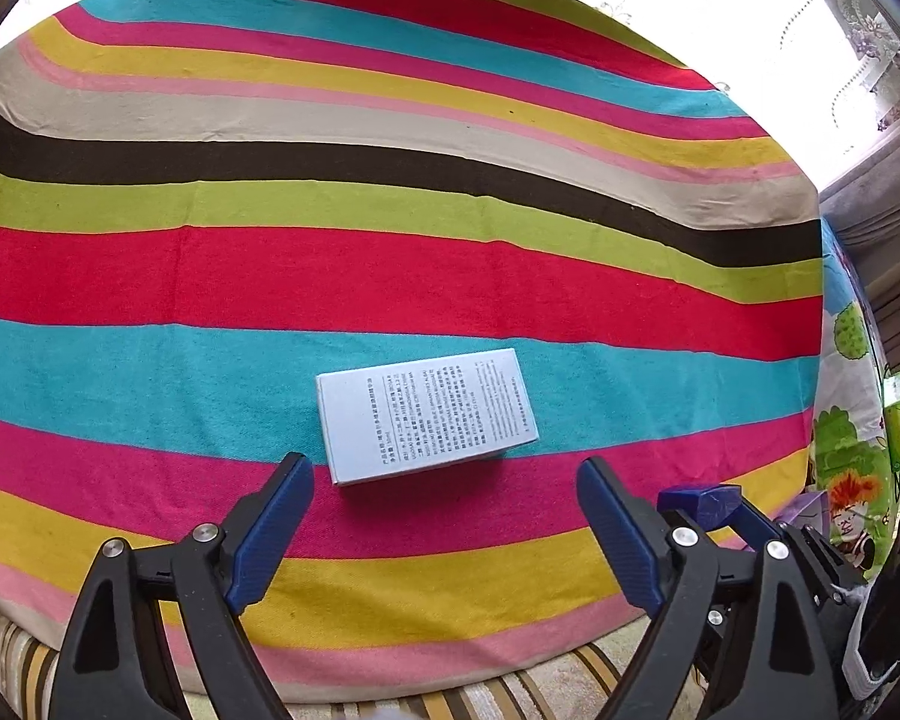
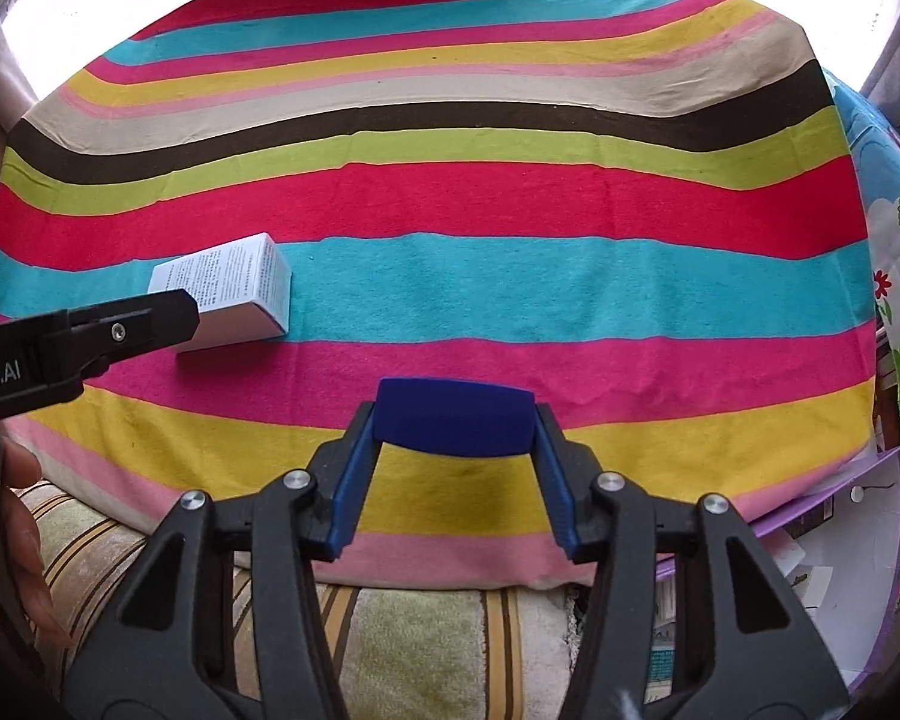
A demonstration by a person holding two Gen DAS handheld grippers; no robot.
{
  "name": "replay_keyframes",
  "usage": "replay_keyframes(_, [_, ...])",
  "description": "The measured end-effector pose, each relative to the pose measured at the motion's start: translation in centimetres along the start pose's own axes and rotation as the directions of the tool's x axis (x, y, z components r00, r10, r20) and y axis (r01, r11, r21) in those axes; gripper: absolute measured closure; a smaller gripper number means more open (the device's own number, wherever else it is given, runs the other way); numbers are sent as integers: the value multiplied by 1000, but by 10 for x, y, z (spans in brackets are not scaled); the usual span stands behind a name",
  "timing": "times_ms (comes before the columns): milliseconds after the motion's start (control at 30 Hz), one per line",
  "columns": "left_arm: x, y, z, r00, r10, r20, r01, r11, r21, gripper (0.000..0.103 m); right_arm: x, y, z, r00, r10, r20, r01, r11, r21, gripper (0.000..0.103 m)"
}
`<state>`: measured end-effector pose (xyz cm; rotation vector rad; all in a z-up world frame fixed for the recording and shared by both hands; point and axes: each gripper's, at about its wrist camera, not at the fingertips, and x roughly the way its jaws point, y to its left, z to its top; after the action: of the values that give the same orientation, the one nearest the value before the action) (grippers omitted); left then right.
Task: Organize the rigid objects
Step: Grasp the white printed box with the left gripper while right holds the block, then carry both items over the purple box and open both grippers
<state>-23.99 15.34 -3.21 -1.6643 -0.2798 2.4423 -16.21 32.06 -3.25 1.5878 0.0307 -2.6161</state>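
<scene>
**Risk note: white box free on the cloth, blue block in the right claw**

Striped cloth [image 1: 390, 276] covers the work surface, with bright window light behind it and a cartoon-print sheet [image 1: 852, 468] past its right edge. All places below are given relative to the white box.

- White box [image 1: 427, 414] lies flat on the turquoise and magenta stripes, printed face up, skewed to the stripes. Nothing touches it.
- Left gripper [image 1: 444, 480] hangs just on the near side of the box, jaws spread wide and empty, the box ahead of the gap and not between the pads.
- Right gripper [image 2: 455, 420] sits well to the right of the box, clamped on a dark blue block [image 2: 455, 417] held across the tips of its fingers [image 2: 354, 480].
- A purple-edged container [image 2: 834, 552] lies far right of the box, off the cloth edge; its contents are too blurred to name.

Risks, as judged:
1. The box is skewed to the left jaws. Closing on a diagonal would likely spin it or squeeze out a corner.
2. The cloth is soft; a low approach could snag it, rucking the fabric and dragging the box.
3. The blue block is pinched only at the tips. A quick swing might let it pivot or drop.
4. The grippers work close together; crossing paths risks a knock.
</scene>
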Motion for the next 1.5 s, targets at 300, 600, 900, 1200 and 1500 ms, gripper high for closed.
replay_keyframes(300, [29, -12, 11, 994, 112, -14, -112, 993, -47, 3, -5, -31, -1, 999, -33, 26, 31, 998, 57, 49])
replay_keyframes(600, [45, -12, 9, 989, 141, -42, -142, 990, -24, 14, -8, -34, -7, 999, -27, 26, 26, 998, 63, 49])
replay_keyframes(900, [29, -22, -2, 995, 94, -19, -93, 995, 25, 15, -17, -35, -12, 999, -29, 31, 27, 998, 63, 49])
replay_keyframes(1200, [-1, -53, -21, 1000, 27, 5, -27, 992, 126, 15, -32, -48, -26, 998, -53, 31, 50, 995, 82, 49])
replay_keyframes(1500, [-27, -92, -52, 997, -79, -12, 79, 973, 216, 15, -59, -73, -51, 995, -99, 29, 95, 989, 113, 49])
